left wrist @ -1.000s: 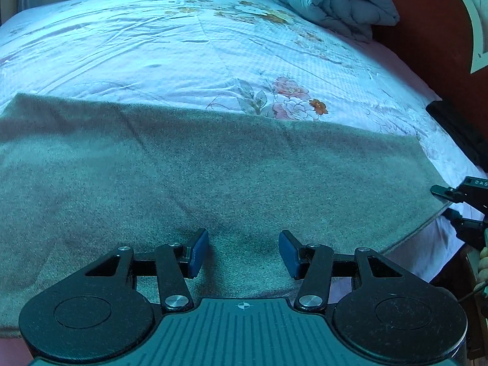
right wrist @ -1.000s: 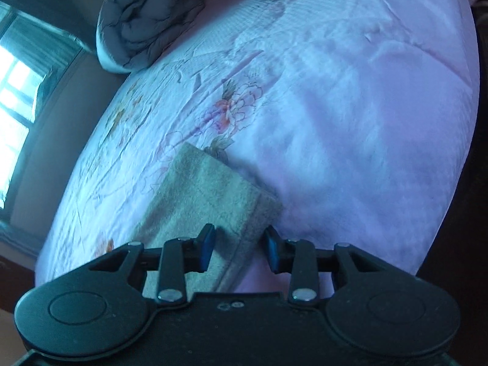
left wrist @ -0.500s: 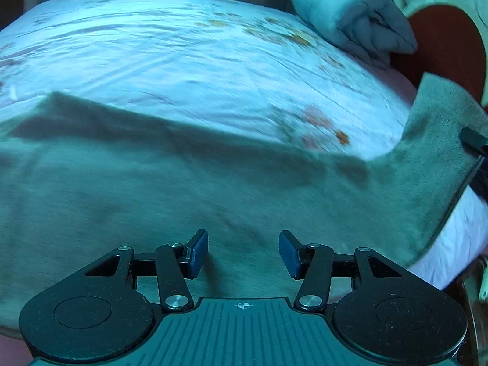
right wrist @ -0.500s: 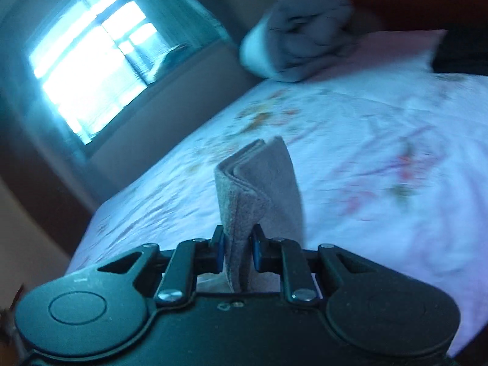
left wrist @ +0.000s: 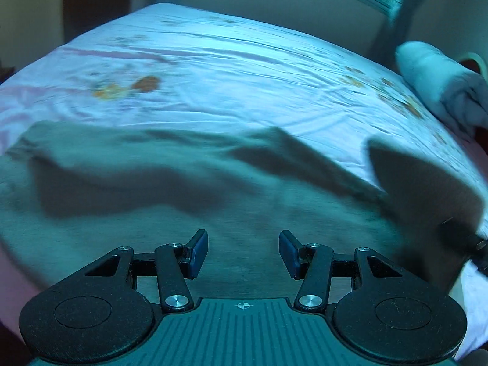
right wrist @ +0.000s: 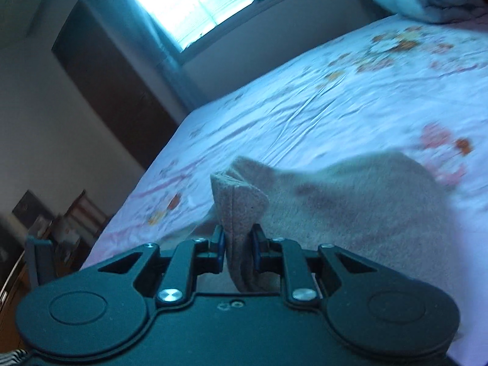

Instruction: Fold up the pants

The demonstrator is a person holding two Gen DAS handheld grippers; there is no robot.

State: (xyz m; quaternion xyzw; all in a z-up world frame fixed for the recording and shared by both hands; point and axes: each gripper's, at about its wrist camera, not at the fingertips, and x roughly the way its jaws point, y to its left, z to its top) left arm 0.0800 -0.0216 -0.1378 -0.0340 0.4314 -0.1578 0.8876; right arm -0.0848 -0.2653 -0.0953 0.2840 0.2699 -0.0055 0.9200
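While R gripper [right wrist: 238, 245] pinches pants [right wrist: 350, 213] edge, L gripper [left wrist: 243, 251] gapes empty above.

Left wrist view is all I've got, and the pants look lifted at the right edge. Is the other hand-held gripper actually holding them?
Observer: Yes. In the right wrist view the right hand-held gripper is shut on a doubled-over end of the pants.
Operator: Is that end off the bed?
Observer: It stands up above the pads; the rest of the pants trails down onto the floral sheet.
Operator: Anything beyond the bed that way?
Observer: A bright window and a dark door on the far wall.
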